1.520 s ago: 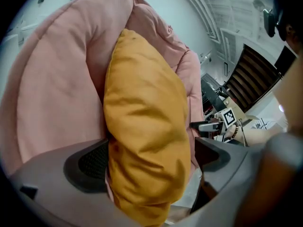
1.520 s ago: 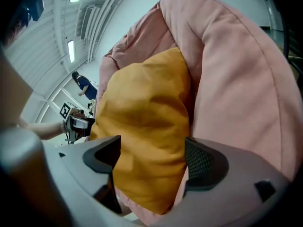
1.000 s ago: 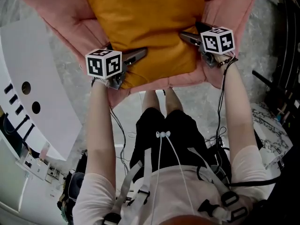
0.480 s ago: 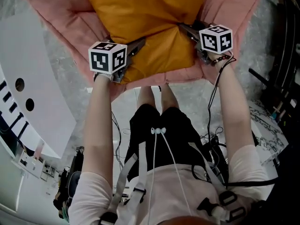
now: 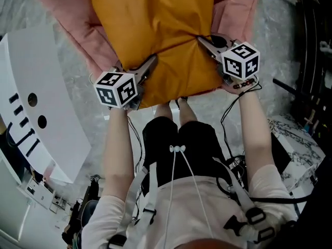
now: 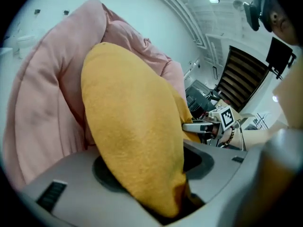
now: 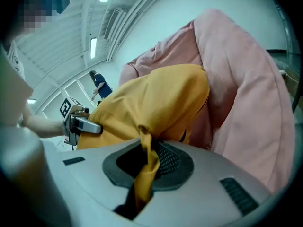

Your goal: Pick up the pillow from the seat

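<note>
An orange pillow (image 5: 155, 30) lies on a pink padded seat (image 5: 72, 19), its near edge drawn over the seat's front. My left gripper (image 5: 148, 65) has the pillow's near-left corner (image 6: 132, 126) packed between its closing jaws, the fabric pressed on both sides. At the near-right edge my right gripper (image 5: 205, 41) is closing on a thin pinched fold of the pillow (image 7: 156, 98), which hangs down through the jaws. A crease runs across the pillow between the two grips. Each gripper view shows the other gripper across the pillow, with the pink seat (image 7: 246, 93) behind.
A white curved panel with holes (image 5: 36, 97) stands at the left. A dark metal frame (image 5: 311, 61) is at the right, with a marble-patterned slab (image 5: 293, 139) below it. The person's legs (image 5: 176, 134) and cables are just in front of the seat.
Both grippers' jaws have closed onto the pillow. The pillow's near edge has slid toward the person, over the seat's front, and a crease has formed across it.
</note>
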The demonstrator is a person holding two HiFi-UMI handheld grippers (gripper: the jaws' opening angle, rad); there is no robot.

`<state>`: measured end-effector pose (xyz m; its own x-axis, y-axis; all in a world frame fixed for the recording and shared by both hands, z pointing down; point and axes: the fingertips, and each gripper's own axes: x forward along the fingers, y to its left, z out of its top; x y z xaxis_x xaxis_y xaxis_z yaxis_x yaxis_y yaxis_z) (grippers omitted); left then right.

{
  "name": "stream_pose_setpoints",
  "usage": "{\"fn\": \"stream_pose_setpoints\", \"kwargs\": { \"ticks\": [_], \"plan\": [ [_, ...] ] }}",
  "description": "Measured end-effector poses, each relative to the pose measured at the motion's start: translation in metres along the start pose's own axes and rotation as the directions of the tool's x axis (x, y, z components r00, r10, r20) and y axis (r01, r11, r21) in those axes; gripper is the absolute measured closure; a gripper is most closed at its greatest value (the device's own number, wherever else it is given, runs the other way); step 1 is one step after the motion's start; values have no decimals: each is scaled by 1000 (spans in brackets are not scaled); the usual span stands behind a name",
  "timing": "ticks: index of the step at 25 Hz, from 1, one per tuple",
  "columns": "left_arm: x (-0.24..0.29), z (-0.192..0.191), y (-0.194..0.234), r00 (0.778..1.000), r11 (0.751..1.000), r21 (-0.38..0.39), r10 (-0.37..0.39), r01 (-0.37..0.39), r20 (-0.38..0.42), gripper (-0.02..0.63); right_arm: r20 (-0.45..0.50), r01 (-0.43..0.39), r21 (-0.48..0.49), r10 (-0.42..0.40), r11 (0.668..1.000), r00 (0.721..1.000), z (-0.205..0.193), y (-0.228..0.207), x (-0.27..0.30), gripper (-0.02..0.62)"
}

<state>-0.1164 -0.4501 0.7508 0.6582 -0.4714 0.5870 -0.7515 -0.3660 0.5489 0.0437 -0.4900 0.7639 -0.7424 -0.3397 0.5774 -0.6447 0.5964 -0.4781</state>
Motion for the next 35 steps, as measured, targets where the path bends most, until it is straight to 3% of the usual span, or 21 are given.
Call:
{"fn": "stream_pose_setpoints", "kwargs": {
  "ticks": [8,17,21,29,35],
  "plan": [
    [-67,65,-76,978,989,148,-6,-26,206,345,187,17,-126,7,992,982,83,57,-83,548],
    [-154,176,-179,899,943,329,-105,-46,425,350,403,159,-332,-13,930,915,217,134,-202,548],
    [-187,220,-219,863,908,410,-141,-81,485,350,479,202,-390,11,899,878,263,163,-248,548],
    [-278,276,-275,795,812,558,-221,-171,565,350,611,259,-446,80,857,788,321,247,-312,546],
    [-331,300,-312,733,771,604,-290,-202,616,348,665,333,-502,111,798,739,353,301,-354,546]
  ]
}}
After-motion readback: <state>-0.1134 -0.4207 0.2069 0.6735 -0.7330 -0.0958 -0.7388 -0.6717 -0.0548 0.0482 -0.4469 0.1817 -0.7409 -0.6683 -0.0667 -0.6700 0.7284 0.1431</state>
